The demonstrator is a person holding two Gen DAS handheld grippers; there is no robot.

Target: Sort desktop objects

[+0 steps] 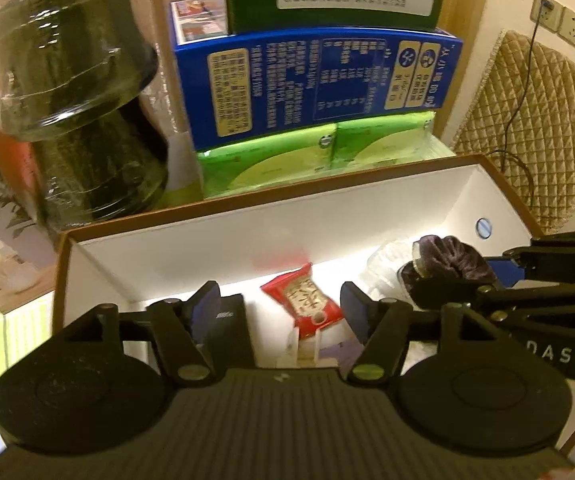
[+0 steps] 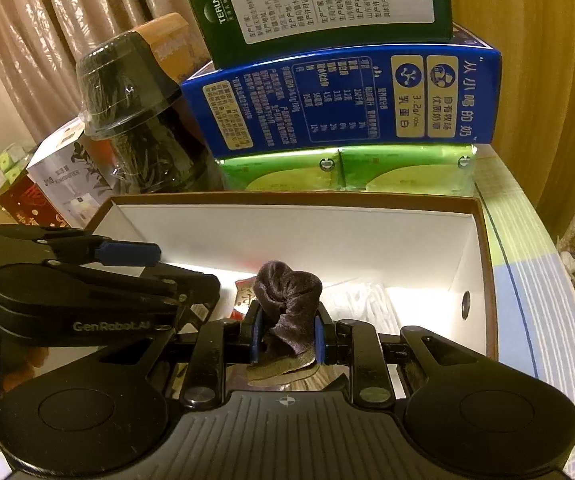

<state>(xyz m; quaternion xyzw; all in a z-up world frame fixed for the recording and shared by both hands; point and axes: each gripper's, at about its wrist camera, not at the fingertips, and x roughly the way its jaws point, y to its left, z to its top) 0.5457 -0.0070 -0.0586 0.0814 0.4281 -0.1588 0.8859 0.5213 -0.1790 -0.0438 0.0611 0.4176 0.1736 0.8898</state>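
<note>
The purple velvet scrunchie (image 1: pixel 453 258) shows at three o'clock in the left wrist view, over the white-lined box (image 1: pixel 207 240), pinched by the right gripper (image 1: pixel 505 272). The left gripper (image 1: pixel 283 306) hangs wide open and empty above a red snack packet (image 1: pixel 307 304).

In the right wrist view, the right gripper (image 2: pixel 287 338) is clamped on the scrunchie (image 2: pixel 287 296) at centre; the left gripper (image 2: pixel 127 254) sits at nine o'clock.
</note>
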